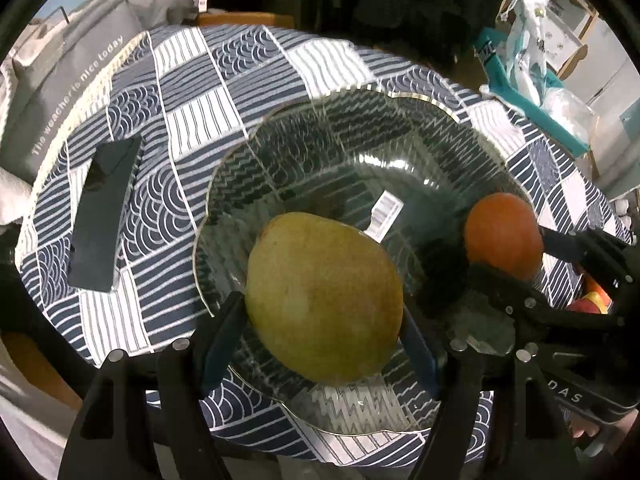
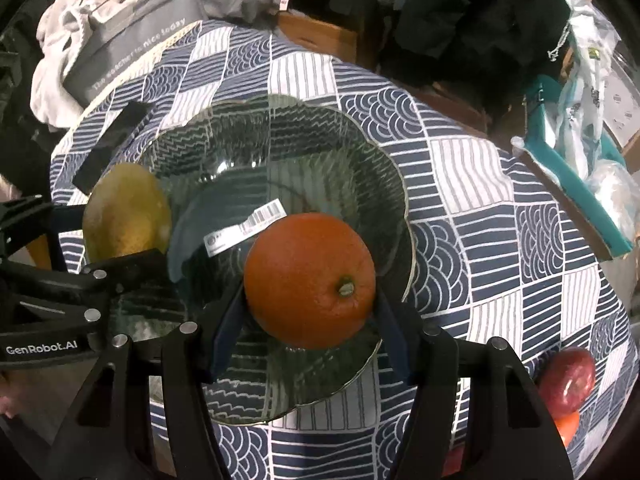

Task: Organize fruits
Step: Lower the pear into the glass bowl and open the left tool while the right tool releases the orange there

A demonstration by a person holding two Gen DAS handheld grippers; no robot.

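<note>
A mango (image 1: 324, 300) is gripped in the left claw (image 1: 324, 316) and an orange (image 2: 310, 280) in the right claw (image 2: 310, 312), both held directly over the glass bowl (image 2: 384, 176) at the middle of the bench (image 2: 500, 240), so only a drop straight down is judged to remain. The mango's long axis runs away from its claw. More fruit (image 2: 566, 376) near the bench's right edge is partly cut off, and whether either held fruit touches the glass cannot be told.

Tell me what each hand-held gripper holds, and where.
Left hand-held gripper grips the mango across its two sides. Right hand-held gripper grips the orange across its two sides.
</note>
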